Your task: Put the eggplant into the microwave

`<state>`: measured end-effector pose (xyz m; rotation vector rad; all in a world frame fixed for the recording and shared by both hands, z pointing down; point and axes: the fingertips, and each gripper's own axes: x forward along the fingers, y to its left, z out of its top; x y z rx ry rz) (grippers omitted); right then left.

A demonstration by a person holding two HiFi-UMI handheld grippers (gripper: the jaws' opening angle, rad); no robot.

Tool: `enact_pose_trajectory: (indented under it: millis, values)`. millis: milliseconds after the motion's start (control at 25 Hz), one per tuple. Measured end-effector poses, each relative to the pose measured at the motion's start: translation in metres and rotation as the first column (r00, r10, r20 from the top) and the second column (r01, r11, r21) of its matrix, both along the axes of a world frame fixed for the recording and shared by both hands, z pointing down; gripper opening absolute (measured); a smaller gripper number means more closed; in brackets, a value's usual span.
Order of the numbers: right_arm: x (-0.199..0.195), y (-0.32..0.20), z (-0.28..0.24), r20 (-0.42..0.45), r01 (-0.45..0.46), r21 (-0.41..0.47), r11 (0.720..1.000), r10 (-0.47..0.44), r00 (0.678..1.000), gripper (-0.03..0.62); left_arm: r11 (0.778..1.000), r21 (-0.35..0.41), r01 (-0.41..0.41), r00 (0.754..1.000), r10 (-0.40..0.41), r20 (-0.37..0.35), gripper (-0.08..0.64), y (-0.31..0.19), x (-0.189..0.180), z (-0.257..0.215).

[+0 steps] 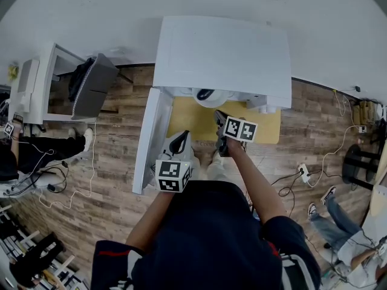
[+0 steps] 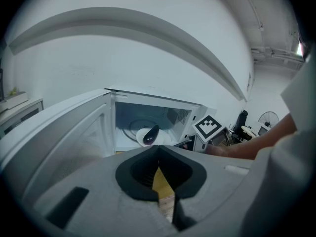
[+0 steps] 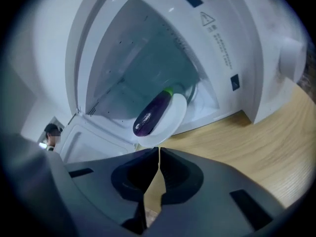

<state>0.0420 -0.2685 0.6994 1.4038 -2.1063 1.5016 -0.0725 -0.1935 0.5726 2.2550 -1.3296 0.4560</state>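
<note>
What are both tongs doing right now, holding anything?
Left tongs: closed, empty.
Right tongs: closed, empty; the eggplant lies on a plate inside the microwave.

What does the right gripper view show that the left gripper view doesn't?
Only the right gripper view: the warning label on the front of the microwave, and the right hand-held gripper shut on nothing. Only the left gripper view: that gripper's marker cube, the person's forearm beside it, and the left hand-held gripper, also shut and empty. Both: the eggplant lying on a white plate inside the open microwave.
</note>
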Motion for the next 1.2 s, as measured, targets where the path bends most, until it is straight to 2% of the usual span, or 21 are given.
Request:
enact_pose_trajectory:
  millis: [120,280,600,1200]
  values:
    - [-0.006,-0.002,0.003,-0.108,0.091,0.025,0.996,-0.088,0.99,0.018,1.0,-0.006,0.0,1.0,0.0,0.004,0.017,0.0,0.0,0.002]
    - [-0.009,-0.006,0.007,-0.185,0.147,0.035,0.988,-0.138,0.973,0.018,1.0,-0.011,0.002,1.0,-0.002,0.009,0.017,0.001,-0.003,0.003]
    - [-0.013,-0.013,0.009,-0.237,0.185,0.044,0.982,-0.17,0.956,0.018,1.0,-0.023,0.013,1.0,-0.013,0.013,0.017,0.0,-0.008,0.006]
    - [-0.018,-0.042,0.005,-0.253,0.175,0.057,0.983,-0.155,0.955,0.018,0.999,-0.044,0.023,1.0,-0.023,0.008,0.017,0.0,-0.015,0.01]
